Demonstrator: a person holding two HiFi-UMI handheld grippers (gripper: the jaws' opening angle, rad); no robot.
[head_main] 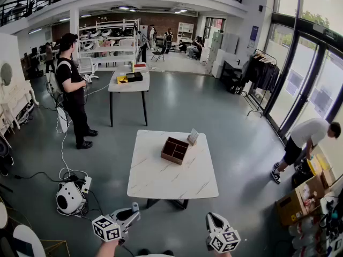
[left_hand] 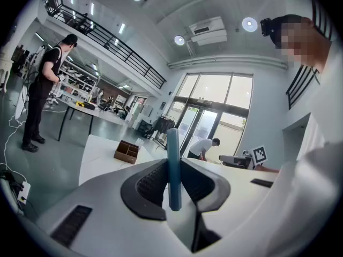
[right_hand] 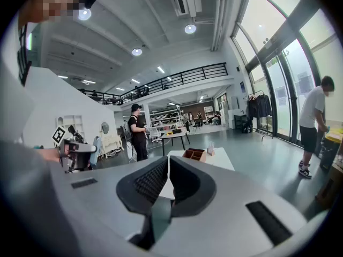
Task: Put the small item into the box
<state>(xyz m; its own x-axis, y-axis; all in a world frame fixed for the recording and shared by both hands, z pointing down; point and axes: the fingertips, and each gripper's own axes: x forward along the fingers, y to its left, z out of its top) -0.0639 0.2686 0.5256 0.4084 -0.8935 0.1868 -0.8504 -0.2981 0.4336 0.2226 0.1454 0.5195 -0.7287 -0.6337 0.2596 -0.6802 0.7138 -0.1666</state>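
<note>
- Small item (left_hand: 173,170), thin and blue, is pinched in the left gripper (head_main: 132,212).
- Right gripper (head_main: 212,217) is squeezed together, holding nothing.
- Box (head_main: 174,150) sits on the surface (head_main: 161,183), at 12 o'clock, well apart from both.

The white marble-patterned square table (head_main: 161,183) is bare across its near half, just ahead of the left gripper (head_main: 133,212), clamped on a thin blue slab (left_hand: 173,170). Farther back the open-topped brown wooden compartment box (head_main: 174,150) stands, with a small white upright card (head_main: 193,137) just beside its far right corner
</note>
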